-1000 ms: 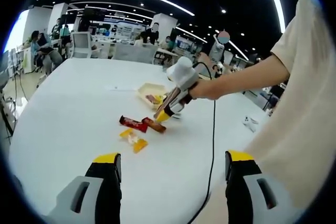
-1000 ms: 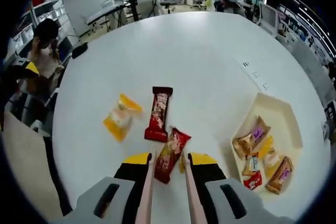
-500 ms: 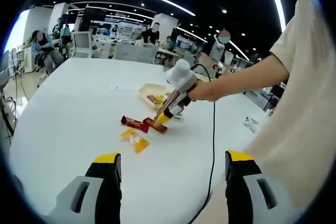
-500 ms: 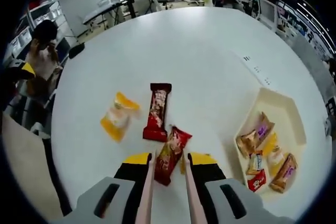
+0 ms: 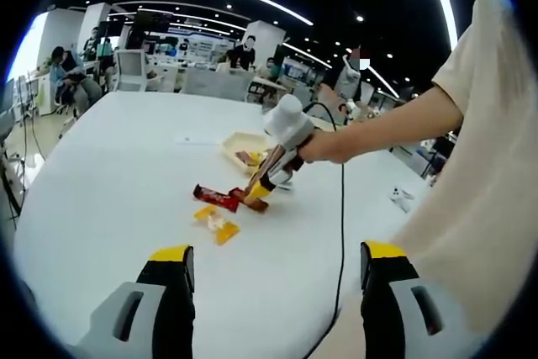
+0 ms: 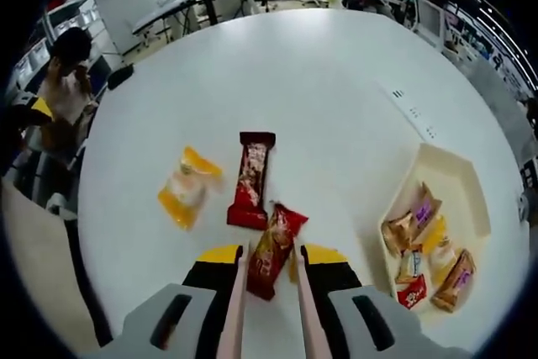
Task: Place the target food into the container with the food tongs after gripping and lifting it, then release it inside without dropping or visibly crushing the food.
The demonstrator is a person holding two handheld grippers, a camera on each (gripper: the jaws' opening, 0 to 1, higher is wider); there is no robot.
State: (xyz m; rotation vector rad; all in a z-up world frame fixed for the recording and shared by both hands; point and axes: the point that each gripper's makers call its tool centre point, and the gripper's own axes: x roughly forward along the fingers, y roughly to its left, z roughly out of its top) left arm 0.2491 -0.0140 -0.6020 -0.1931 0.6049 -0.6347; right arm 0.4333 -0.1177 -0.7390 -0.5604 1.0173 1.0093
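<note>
Three snack packets (image 6: 245,181) on the table (image 6: 319,90), six in the tray (image 6: 458,187).

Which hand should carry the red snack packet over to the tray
Right. Its tongs are already closed around the red snack packet, with the tray close by. The left tongs hang open and well back from the packets.

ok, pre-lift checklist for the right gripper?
1. Tongs straddle the red snack: ok.
2. Firm grip, no crushing: cannot tell.
3. Snack off the table: cannot tell.
4. Neighbours, the dark red bar and the yellow pack, clear of the tongs: ok.
5. Free room in the tray, far end bare: ok.
6. Left gripper open and away from the snacks: ok.
</note>
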